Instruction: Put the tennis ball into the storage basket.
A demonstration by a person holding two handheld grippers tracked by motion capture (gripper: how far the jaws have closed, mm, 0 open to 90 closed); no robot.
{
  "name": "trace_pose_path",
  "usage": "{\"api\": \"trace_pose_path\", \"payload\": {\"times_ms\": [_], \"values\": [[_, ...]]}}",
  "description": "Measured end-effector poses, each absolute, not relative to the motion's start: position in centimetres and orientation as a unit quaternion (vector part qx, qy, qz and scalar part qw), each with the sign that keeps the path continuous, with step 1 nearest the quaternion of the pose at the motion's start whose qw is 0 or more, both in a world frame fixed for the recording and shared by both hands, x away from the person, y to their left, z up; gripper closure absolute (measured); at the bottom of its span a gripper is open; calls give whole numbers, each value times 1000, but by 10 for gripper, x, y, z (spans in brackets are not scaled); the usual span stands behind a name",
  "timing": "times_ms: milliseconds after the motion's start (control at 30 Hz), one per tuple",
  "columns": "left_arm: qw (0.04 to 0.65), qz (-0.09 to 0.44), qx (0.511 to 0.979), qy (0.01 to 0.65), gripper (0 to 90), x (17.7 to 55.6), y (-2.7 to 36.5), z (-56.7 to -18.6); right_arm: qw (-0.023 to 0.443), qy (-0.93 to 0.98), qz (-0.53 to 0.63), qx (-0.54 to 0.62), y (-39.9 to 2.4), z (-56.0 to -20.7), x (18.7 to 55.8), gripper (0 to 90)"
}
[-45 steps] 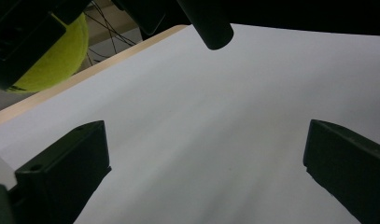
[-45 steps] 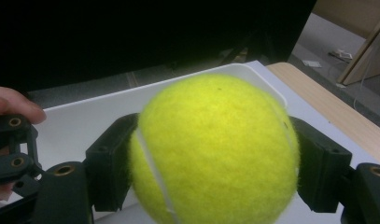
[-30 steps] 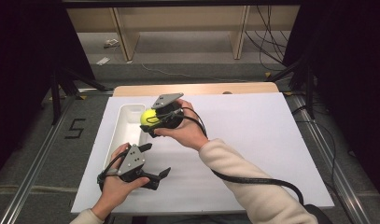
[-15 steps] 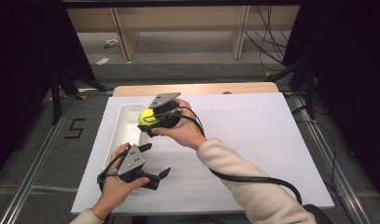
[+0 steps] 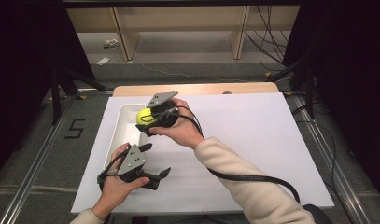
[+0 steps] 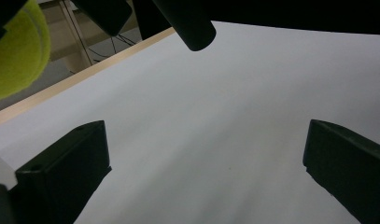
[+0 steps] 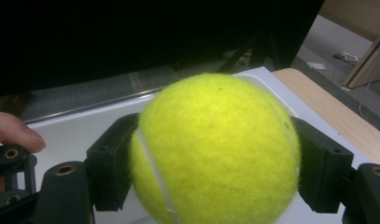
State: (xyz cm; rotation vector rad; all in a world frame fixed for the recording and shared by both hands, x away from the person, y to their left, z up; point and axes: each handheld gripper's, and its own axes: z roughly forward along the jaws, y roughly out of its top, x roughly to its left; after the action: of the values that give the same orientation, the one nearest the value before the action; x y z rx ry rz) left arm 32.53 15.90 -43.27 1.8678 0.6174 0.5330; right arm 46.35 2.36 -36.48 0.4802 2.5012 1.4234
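Observation:
A yellow tennis ball (image 5: 144, 115) is clamped between the jaws of my right gripper (image 5: 149, 117), held in the air above a white tray (image 5: 124, 130) at the table's left. In the right gripper view the tennis ball (image 7: 215, 149) bulges between both black pads (image 7: 110, 168). My left gripper (image 5: 157, 161) rests low on the white table sheet near the front left, jaws wide apart with bare table between them. In the left gripper view its jaws frame the empty sheet (image 6: 215, 140), and the tennis ball (image 6: 15, 51) shows at the upper left.
The white sheet (image 5: 253, 144) covers most of the wooden table (image 5: 197, 88). A black cable (image 5: 253, 177) trails from my right gripper along the sleeve. Metal rails run along both table sides, and wooden shelving (image 5: 178, 28) stands beyond the far edge.
My right gripper, still shut on the ball, has drifted slightly left and up over the tray. The left gripper has stayed put.

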Motion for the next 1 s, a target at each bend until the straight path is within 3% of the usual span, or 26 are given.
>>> {"api": "trace_pose_path", "payload": {"times_ms": [1000], "values": [[523,221,781,259,0,326,158,-434,107,859,474,159,37,-359,469,259]]}}
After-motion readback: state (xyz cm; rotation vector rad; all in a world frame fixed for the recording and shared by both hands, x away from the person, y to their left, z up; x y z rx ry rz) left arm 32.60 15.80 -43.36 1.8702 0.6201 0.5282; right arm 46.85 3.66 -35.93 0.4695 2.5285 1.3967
